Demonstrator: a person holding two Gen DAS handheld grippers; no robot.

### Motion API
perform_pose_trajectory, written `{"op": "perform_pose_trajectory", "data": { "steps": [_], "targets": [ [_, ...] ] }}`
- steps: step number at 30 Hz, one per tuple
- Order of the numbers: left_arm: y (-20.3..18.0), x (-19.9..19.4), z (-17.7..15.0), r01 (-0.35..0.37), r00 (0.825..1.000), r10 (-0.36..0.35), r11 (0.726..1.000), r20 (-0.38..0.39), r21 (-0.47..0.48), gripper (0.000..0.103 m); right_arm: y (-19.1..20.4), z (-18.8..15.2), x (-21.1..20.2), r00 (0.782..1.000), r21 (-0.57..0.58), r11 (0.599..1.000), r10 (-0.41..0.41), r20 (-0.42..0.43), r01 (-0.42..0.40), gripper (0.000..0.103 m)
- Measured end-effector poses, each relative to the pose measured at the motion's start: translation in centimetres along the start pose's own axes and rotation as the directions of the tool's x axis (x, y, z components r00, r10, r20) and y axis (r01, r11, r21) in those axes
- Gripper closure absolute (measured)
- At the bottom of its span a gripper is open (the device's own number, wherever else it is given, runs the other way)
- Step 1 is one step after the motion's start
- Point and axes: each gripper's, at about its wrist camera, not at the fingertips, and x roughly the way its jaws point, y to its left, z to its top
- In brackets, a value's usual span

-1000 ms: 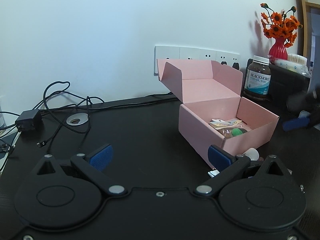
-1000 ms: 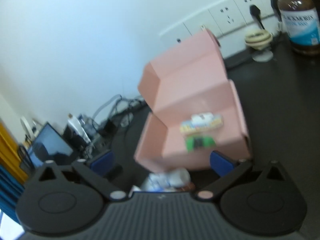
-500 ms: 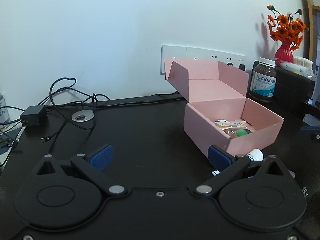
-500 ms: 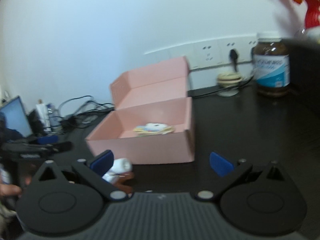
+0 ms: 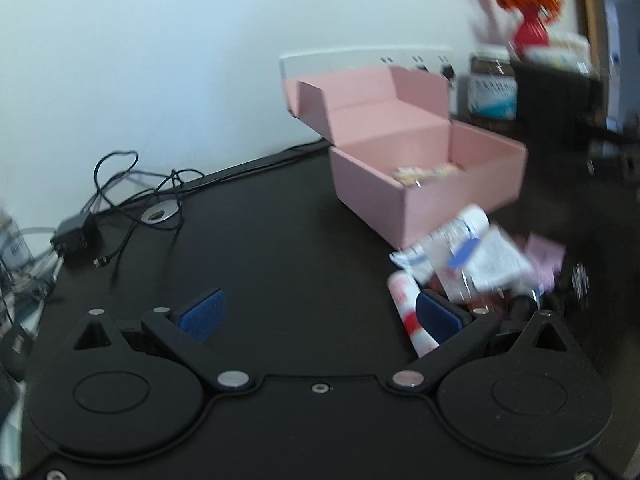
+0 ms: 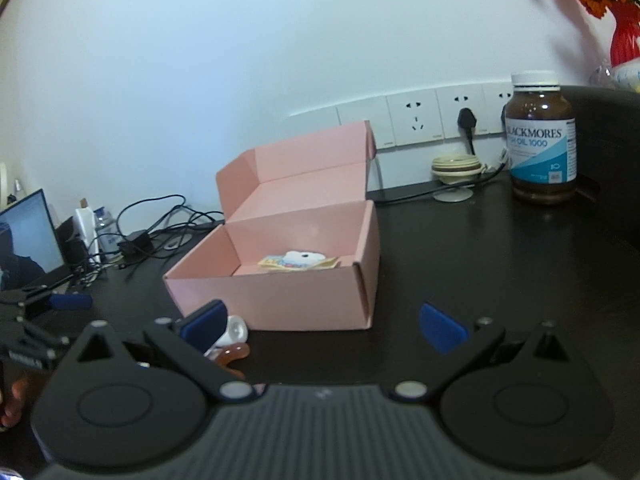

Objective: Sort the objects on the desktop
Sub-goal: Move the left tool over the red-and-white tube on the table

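Note:
An open pink box (image 5: 424,184) (image 6: 304,280) stands on the black desk with its lid up; flat packets (image 6: 298,261) lie inside. In front of it lies a blurred pile of small items (image 5: 468,256): a white tube, paper sachets, a red-and-white stick (image 5: 408,312). My left gripper (image 5: 318,314) is open, low over the desk, its right finger beside that pile. My right gripper (image 6: 322,326) is open in front of the box, its left finger next to a white cap (image 6: 235,330) and an amber piece (image 6: 230,356). The left gripper (image 6: 60,302) shows at the far left of the right wrist view.
Cables and a black adapter (image 5: 74,234) lie at the back left. A brown supplement bottle (image 6: 540,140), a coiled cord on a stand (image 6: 456,170) and wall sockets (image 6: 416,122) line the back. A red vase of orange flowers (image 5: 530,8) and a laptop (image 6: 28,236) stand at the sides.
The left gripper has swung and dropped, so the pile of small items now shows beside its right finger. The right gripper has pulled back and steadied facing the box. Both stay open.

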Motion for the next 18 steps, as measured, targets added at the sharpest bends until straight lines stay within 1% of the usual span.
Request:
{"op": "perform_pose_trajectory", "data": {
  "steps": [2,4,9,11,13,17,18],
  "targets": [
    [-0.7,-0.2,-0.1,0.003,1.0,-0.003,0.999,0.0,0.04,0.0,-0.2,0.0,0.0,1.0,0.011,1.0,0.014,-0.009,-0.014,0.001],
    [-1.2,-0.3,-0.1,0.018,1.0,-0.018,0.998,-0.004,0.055,0.0,-0.3,0.0,0.1,1.0,0.025,1.0,0.019,-0.016,-0.019,0.001],
    [-1.7,-0.7,0.2,0.063,0.998,-0.063,0.997,0.005,0.053,0.0,-1.1,0.0,-0.2,0.999,0.072,0.996,0.045,-0.007,-0.044,0.001],
    [-1.8,-0.6,0.2,0.073,0.997,-0.073,0.996,-0.009,0.052,0.001,-1.5,0.0,-0.3,0.999,0.094,0.994,0.05,-0.006,-0.049,0.001],
    [-1.9,-0.3,0.1,0.081,0.996,-0.08,0.995,-0.029,0.056,0.005,-1.8,0.0,-0.3,0.999,0.114,0.992,0.054,-0.002,-0.053,0.001],
    [-2.2,0.0,-0.1,0.102,0.993,-0.099,0.993,-0.057,0.059,0.01,-2.2,0.0,-0.4,0.998,0.139,0.988,0.063,0.003,-0.063,0.001],
    [-2.3,0.1,-0.2,0.108,0.993,-0.104,0.992,-0.062,0.059,0.012,-2.3,0.0,-0.3,0.998,0.142,0.988,0.066,0.003,-0.066,0.001]
  ]
}}
